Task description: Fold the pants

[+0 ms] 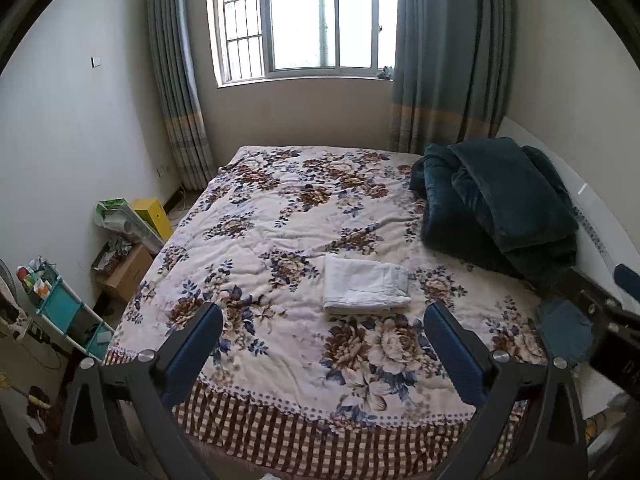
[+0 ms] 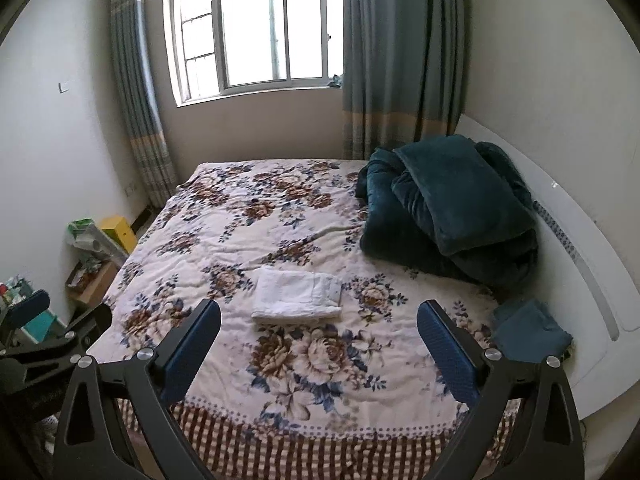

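White pants lie folded into a neat rectangle on the floral bedspread, near the middle of the bed. They also show in the right wrist view. My left gripper is open and empty, held back above the foot of the bed, well short of the pants. My right gripper is open and empty too, at the same distance. The right gripper's body shows at the right edge of the left wrist view.
A heap of dark teal blankets lies at the right by the white headboard. A small teal folded cloth lies near it. Boxes and a teal shelf cart stand on the floor at the left.
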`<move>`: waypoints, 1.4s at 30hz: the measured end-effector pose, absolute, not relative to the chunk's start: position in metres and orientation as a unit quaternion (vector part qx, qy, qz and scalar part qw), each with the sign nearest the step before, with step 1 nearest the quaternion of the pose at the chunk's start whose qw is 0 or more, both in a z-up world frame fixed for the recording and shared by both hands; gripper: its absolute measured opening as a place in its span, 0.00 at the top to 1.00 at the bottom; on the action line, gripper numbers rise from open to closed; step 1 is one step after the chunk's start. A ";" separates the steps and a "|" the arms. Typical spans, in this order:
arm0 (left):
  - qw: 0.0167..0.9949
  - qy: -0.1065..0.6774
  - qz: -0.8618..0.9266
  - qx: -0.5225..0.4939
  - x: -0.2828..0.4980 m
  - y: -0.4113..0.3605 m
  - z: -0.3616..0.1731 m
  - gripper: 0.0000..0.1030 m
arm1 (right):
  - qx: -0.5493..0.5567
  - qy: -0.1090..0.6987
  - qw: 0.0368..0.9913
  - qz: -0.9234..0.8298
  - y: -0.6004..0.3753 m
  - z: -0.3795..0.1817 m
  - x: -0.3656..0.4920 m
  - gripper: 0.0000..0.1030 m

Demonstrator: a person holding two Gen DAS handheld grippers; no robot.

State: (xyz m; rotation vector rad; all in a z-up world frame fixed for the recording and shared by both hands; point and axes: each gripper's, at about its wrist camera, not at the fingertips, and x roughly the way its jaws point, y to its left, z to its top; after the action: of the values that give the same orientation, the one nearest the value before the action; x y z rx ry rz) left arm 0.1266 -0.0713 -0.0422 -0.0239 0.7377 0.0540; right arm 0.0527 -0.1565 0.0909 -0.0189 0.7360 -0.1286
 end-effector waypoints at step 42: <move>0.924 0.380 0.042 -0.007 0.215 -0.089 -0.117 0.00 | -0.011 0.382 0.919 -0.095 -0.179 -0.044 0.168 0.02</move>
State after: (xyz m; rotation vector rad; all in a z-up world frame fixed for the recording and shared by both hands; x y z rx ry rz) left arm 0.2153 -0.0888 -0.1172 -0.0146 0.7795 0.0860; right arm 0.1683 -0.1791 -0.0436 -0.0220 0.7845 -0.1956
